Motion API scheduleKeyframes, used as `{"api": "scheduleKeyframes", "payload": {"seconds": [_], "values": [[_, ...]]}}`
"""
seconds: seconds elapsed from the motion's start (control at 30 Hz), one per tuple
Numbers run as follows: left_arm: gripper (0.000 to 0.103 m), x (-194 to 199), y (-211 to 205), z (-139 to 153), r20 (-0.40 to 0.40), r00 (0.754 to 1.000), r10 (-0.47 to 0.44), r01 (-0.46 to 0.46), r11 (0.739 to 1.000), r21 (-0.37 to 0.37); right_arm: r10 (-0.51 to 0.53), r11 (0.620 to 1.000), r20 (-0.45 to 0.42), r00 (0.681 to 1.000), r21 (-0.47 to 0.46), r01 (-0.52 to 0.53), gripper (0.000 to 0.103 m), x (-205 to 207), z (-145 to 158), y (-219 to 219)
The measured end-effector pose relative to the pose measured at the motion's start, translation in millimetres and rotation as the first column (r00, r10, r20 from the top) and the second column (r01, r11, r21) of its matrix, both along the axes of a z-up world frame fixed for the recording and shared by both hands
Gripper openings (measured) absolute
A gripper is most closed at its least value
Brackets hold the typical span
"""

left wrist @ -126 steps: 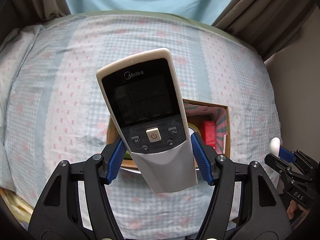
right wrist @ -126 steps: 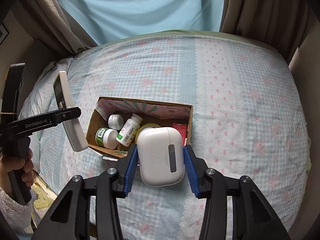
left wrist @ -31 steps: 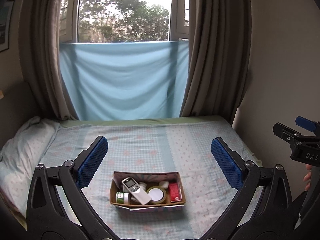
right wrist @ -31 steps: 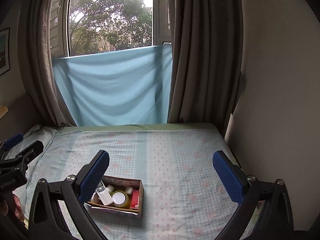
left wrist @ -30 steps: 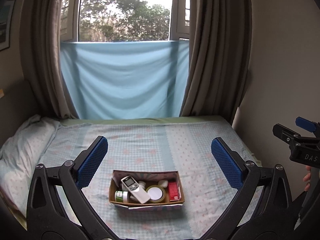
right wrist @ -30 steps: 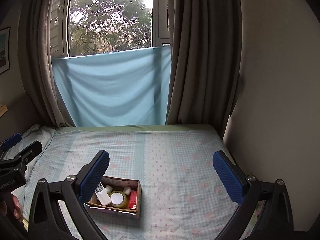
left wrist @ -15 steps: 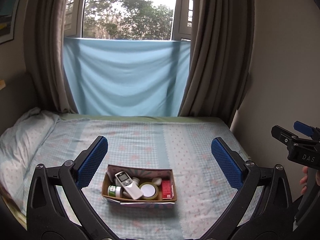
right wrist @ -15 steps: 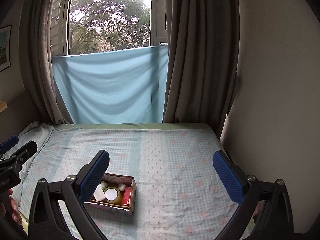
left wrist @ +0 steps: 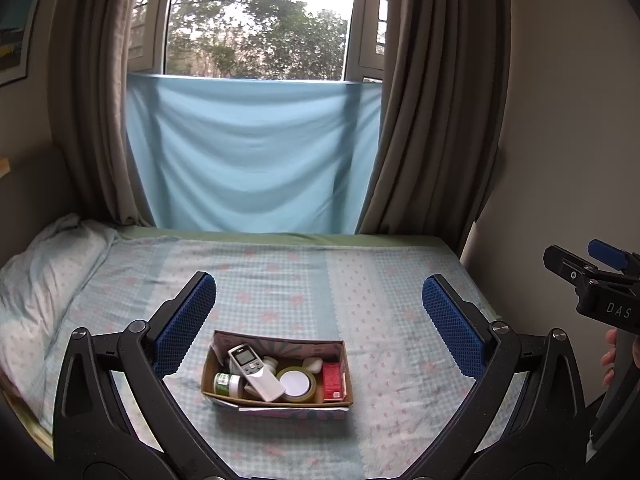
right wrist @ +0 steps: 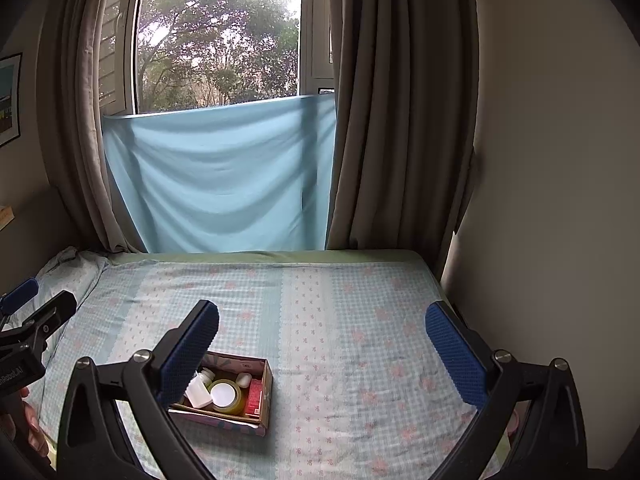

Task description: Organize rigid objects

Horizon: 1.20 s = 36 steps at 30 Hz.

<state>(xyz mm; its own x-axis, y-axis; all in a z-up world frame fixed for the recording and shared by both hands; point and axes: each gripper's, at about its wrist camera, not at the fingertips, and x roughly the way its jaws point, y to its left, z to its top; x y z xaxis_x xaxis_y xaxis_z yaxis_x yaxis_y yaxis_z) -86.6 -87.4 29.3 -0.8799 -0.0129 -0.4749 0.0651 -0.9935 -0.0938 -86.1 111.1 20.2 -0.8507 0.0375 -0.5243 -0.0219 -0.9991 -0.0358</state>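
A bed [left wrist: 360, 280] with a pale blue checked sheet fills the room below a window [left wrist: 256, 20], whose lower part is covered by a light blue cloth [left wrist: 252, 160] between grey-brown curtains [left wrist: 432, 120]. A pillow [left wrist: 36, 272] lies at the bed's left end, and a bare wall [right wrist: 560, 160] runs close along its right edge.

A cardboard box [left wrist: 276, 400] sits on the near part of the sheet, well away from the pillow and the wall, with open bedding on every side. Inside it lie a white remote control [left wrist: 256, 372], a green-labelled bottle [left wrist: 226, 384], a roll of tape [left wrist: 297, 384], a red carton [left wrist: 333, 380] against the right wall, and a small white case [left wrist: 313, 365] toward the back.

The left gripper [left wrist: 318, 320] hangs above and short of the box, its blue-padded fingers [left wrist: 184, 324] spread wide and holding nothing. The right gripper [right wrist: 322, 352], seen off to the right in the left view, also has its fingers [right wrist: 456, 356] spread wide and empty; its left finger hides the box's left end.
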Motion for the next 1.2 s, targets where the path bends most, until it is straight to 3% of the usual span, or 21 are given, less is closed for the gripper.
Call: {"api": "scheduleKeyframes", "payload": {"seconds": [0.87, 1.2], "values": [[0.103, 3.4, -1.4, 3.9, -0.022, 1.000, 0.009, -0.009, 1.000, 0.005, -0.014, 1.000, -0.003, 1.000, -0.010, 0.014, 0.103, -3.4, 2.1, -3.1], [0.103, 5.7, 5.1, 4.4, -0.030, 0.999, 0.040, -0.041, 0.998, -0.054, -0.019, 1.000, -0.003, 1.000, -0.007, 0.019, 0.103, -4.0, 2.0, -5.1]]}}
